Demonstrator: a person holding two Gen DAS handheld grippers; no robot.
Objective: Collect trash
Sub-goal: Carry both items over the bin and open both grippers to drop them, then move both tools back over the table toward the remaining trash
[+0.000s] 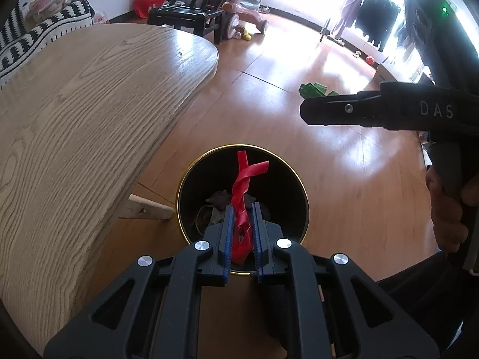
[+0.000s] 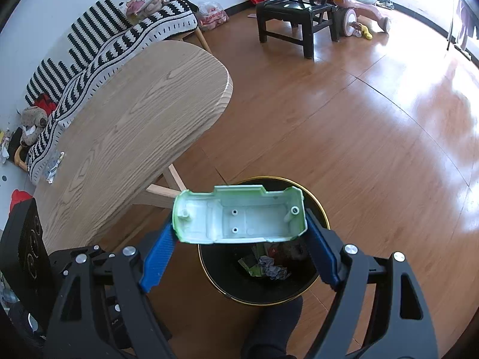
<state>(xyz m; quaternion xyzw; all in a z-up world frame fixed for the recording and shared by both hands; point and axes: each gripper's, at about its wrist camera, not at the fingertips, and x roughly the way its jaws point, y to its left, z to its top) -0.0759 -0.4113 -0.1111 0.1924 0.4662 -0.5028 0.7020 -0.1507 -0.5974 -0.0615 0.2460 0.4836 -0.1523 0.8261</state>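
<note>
My left gripper [image 1: 242,209] is shut on a twisted red ribbon [image 1: 244,191] and holds it over the mouth of a black bin with a gold rim [image 1: 302,185]. My right gripper [image 2: 239,224] is shut on a green and white plastic toy car shell [image 2: 239,215], held by its two ends above the same bin [image 2: 324,221]. Crumpled paper and wrappers [image 2: 269,267] lie in the bin's bottom. The right gripper also shows in the left wrist view [image 1: 308,110], off to the right and higher, with green plastic just behind its tip.
A rounded wooden table [image 1: 89,113] stands left of the bin, with small wrappers [image 2: 54,164] near its far edge. A striped sofa [image 2: 113,39], a black chair [image 2: 287,9] and a pink tricycle [image 2: 356,3] stand farther off. My dark-socked foot [image 2: 269,329] is beside the bin.
</note>
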